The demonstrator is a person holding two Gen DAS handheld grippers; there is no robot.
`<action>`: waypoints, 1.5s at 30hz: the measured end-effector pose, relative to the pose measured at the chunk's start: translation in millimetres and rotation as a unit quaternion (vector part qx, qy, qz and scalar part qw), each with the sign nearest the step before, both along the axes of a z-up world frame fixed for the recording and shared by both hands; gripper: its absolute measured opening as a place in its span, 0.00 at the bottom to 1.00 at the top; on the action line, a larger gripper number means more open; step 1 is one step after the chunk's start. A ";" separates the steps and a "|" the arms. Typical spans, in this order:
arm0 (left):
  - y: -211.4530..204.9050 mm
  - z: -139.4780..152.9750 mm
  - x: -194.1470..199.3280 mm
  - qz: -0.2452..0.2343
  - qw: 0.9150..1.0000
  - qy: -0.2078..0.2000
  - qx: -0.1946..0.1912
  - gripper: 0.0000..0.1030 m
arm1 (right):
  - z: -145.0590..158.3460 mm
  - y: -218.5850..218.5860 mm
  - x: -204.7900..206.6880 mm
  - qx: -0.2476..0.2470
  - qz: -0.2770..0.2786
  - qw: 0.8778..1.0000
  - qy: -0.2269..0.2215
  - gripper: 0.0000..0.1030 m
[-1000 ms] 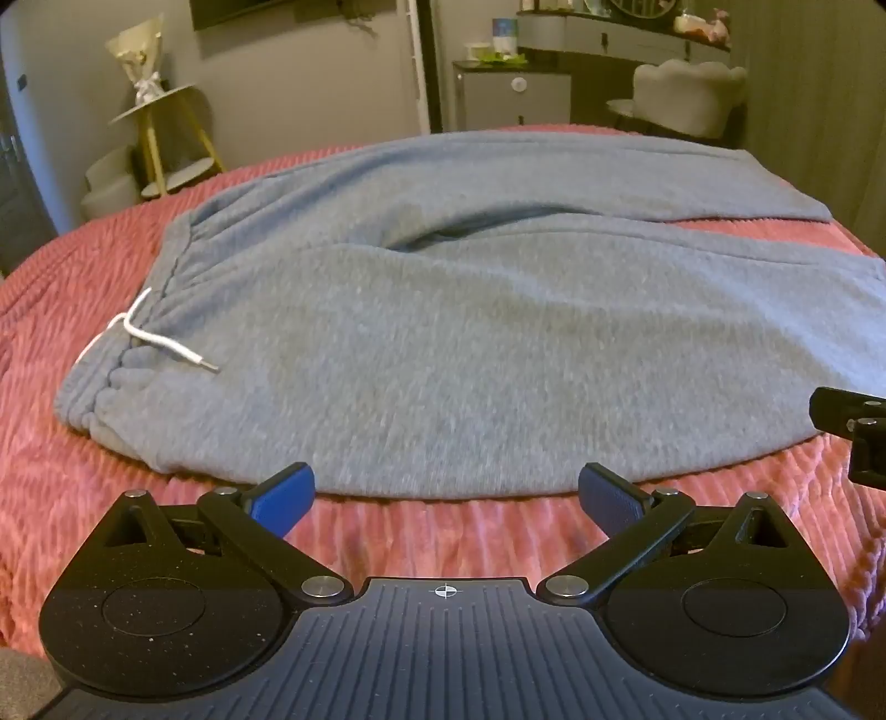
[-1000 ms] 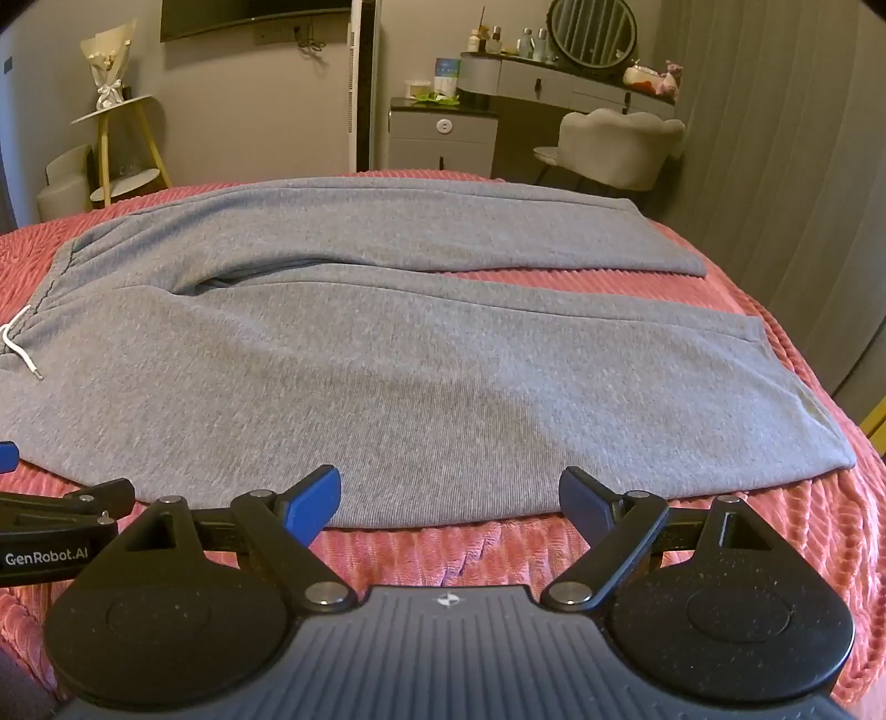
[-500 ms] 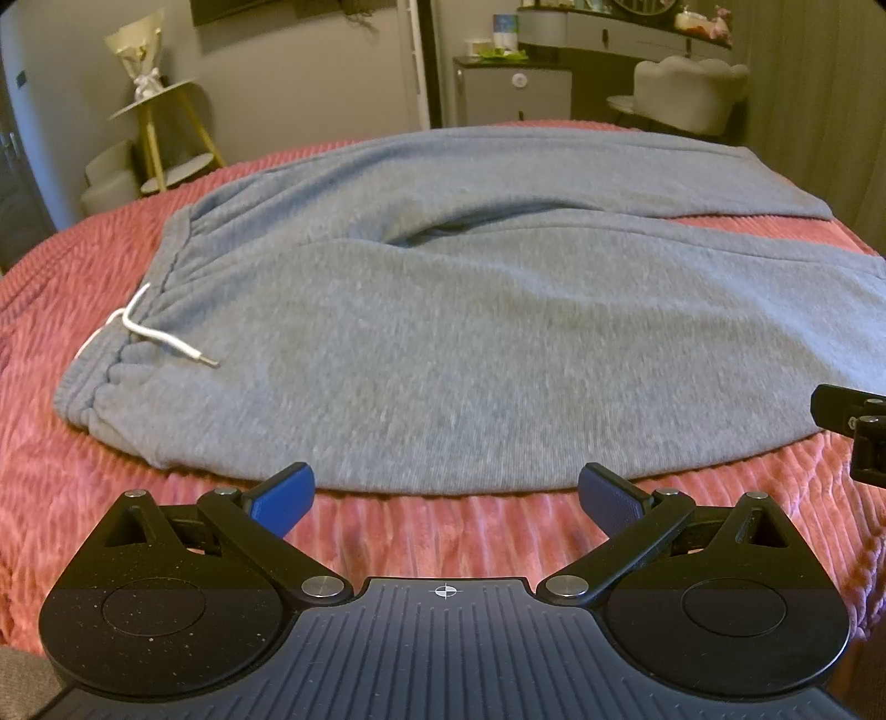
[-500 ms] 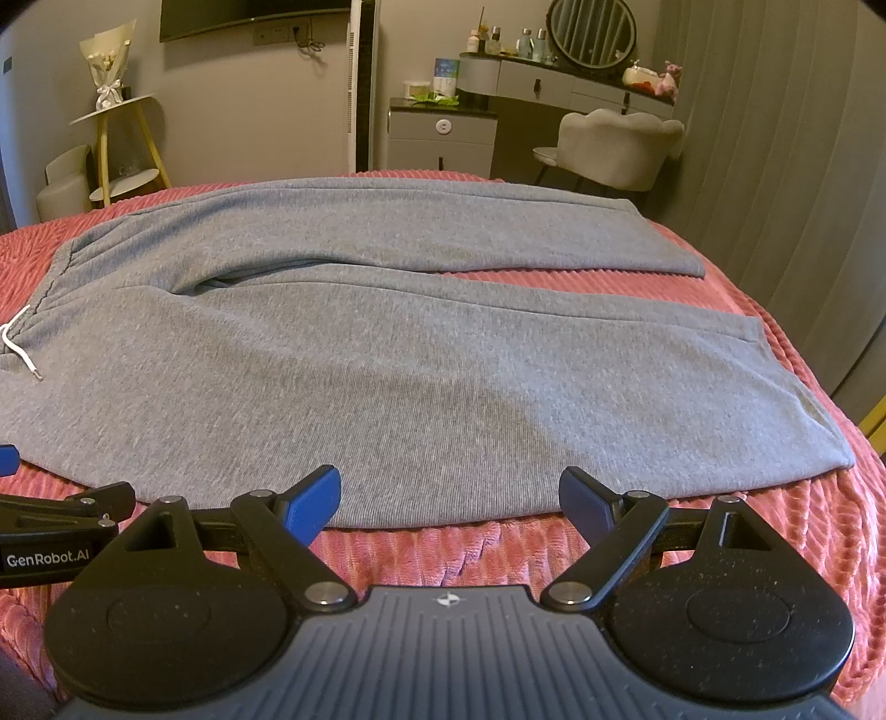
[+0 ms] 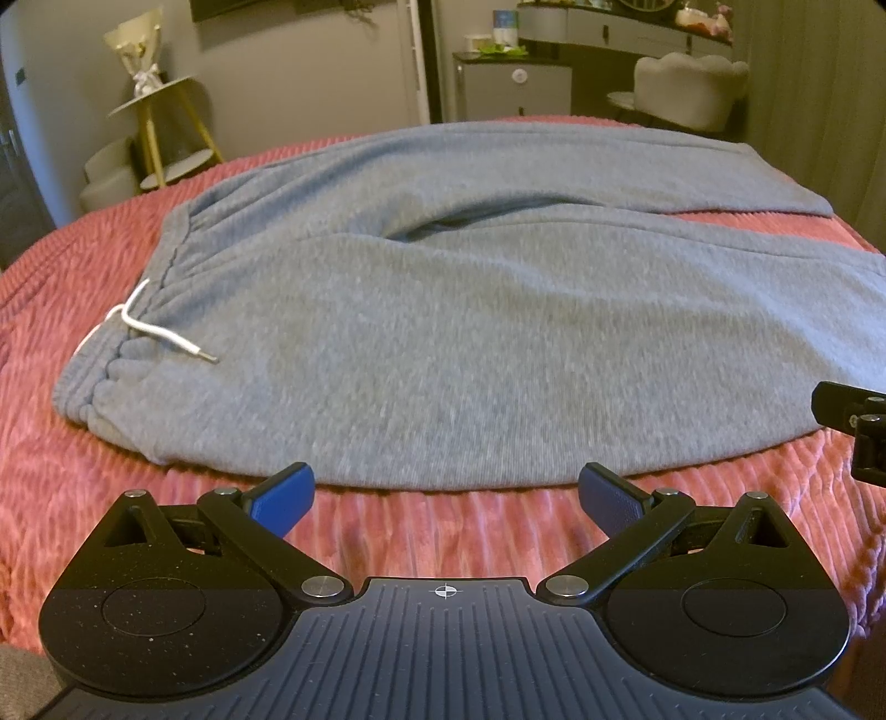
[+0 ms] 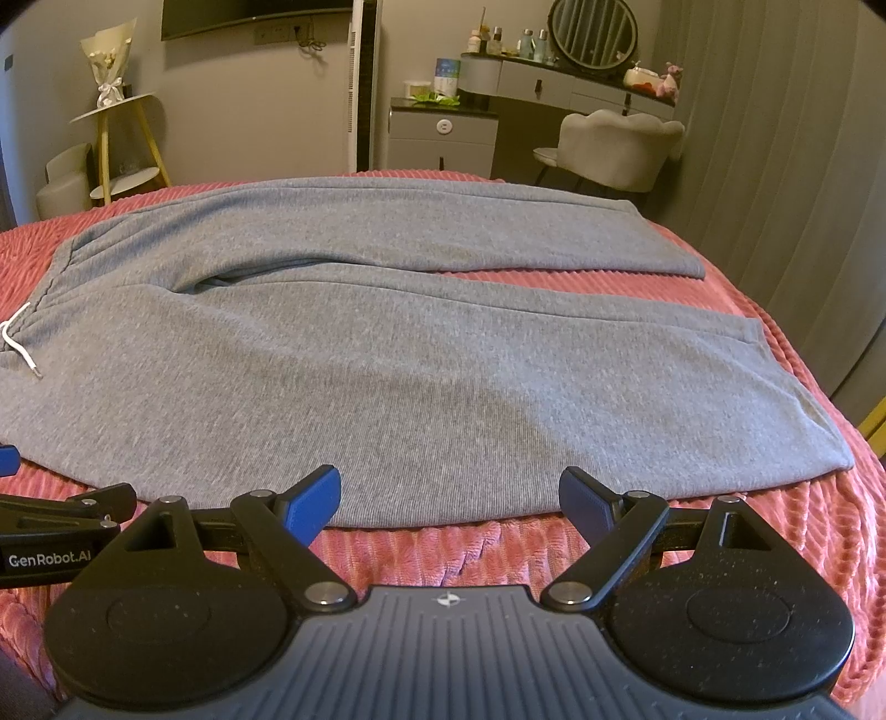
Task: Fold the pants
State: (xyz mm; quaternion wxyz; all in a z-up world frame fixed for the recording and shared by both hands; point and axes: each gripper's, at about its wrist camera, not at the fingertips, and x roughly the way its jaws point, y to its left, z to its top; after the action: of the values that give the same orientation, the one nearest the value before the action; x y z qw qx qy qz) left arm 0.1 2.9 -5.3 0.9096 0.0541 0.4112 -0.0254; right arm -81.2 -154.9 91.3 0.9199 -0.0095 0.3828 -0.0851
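Observation:
Grey sweatpants lie spread flat on a red ribbed bedspread, waistband to the left with a white drawstring, both legs running right. They also show in the right wrist view, leg cuffs at the right. My left gripper is open and empty, just short of the pants' near edge by the hip. My right gripper is open and empty, at the near edge of the front leg. Part of the right gripper shows at the left wrist view's right edge.
The bedspread drops off at the right and near edges. Behind the bed stand a yellow-legged side table with a bouquet, a grey drawer cabinet, a dressing table with round mirror and a pale chair. Curtains hang at the right.
My left gripper has drawn back a little and risen slightly, so the pants sit a bit farther off. The right gripper has barely moved. Both stay open.

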 end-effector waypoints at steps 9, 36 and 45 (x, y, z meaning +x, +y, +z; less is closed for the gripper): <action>0.6 -0.5 0.0 0.000 1.000 0.002 -0.001 1.00 | -0.8 2.0 -0.3 -0.002 0.001 1.000 0.000 0.84; 0.2 -1.8 1.3 0.001 1.000 0.008 -0.001 1.00 | -2.3 5.9 -1.2 -0.008 0.000 1.000 0.003 0.84; 0.4 -2.2 0.9 0.001 1.000 0.009 0.000 1.00 | -2.2 5.6 -1.2 -0.007 0.000 1.000 0.003 0.84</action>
State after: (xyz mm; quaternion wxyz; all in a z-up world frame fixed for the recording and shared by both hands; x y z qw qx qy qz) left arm 1.0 3.2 -7.5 0.9057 0.0532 0.4197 -0.0251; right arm -82.4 -149.3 89.1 0.9185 -0.0162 0.3850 -0.0882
